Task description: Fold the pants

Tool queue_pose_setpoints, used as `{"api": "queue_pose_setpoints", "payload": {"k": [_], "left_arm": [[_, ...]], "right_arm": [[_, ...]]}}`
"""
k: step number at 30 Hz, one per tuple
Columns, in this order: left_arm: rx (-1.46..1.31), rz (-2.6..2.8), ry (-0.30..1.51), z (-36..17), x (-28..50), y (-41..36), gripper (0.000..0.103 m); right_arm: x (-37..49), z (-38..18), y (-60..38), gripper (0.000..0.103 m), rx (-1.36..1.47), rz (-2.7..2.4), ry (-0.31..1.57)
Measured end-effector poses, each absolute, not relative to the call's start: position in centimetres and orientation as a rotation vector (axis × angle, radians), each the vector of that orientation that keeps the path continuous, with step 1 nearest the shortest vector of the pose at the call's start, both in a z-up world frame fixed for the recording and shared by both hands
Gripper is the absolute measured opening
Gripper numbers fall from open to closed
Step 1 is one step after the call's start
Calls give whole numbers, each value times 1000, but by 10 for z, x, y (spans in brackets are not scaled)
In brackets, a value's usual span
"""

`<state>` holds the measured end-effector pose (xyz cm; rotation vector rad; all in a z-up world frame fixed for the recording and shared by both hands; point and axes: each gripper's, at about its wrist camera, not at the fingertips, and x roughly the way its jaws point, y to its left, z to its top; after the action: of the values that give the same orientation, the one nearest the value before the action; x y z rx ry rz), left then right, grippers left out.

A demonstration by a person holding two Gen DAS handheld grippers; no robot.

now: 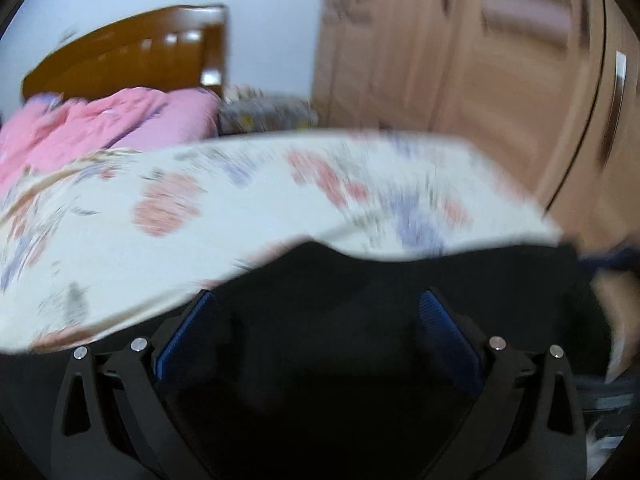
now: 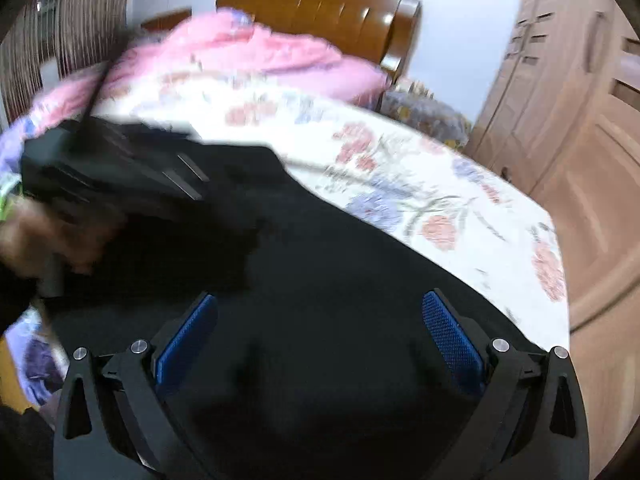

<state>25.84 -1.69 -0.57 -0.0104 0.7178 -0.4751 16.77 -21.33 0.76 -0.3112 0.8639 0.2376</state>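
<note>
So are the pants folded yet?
Not yet, as far as I can tell. The black pants lie spread on the flowery bed sheet, with no neat fold showing. Both claws, left and right, are open over the fabric, gripping nothing. The folding itself looks still to do.

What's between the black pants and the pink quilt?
Bare floral bedsheet separates the black pants from the pink quilt, seen in the right wrist view.
</note>
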Motion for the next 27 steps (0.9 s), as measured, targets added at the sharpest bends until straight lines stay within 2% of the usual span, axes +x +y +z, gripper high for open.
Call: {"api": "queue_pose_setpoints", "payload": {"k": [4,5,8,12,15,21,27], "left_arm": [[-64,-335,708,12,257,78,101],[-65,-299,718,11,258,98,101],[-137,-140,790,-9,265,184,101],[-177,14,849,-44,261,244,101],[-222,14,842,-49,256,256,101],[-56,108,908,-56,269,232,101],[-101,87,902,-57,267,245,101]], "right_arm": [[183,-36,-221,98,-296,217,977],[182,-41,-236,99,-191,250,968],[183,-46,-243,99,-84,262,969],[183,-48,-226,99,-143,237,977],[183,-49,-223,99,-136,242,975],[187,-50,-225,99,-135,240,971],[187,-50,-226,99,-132,241,970]]}}
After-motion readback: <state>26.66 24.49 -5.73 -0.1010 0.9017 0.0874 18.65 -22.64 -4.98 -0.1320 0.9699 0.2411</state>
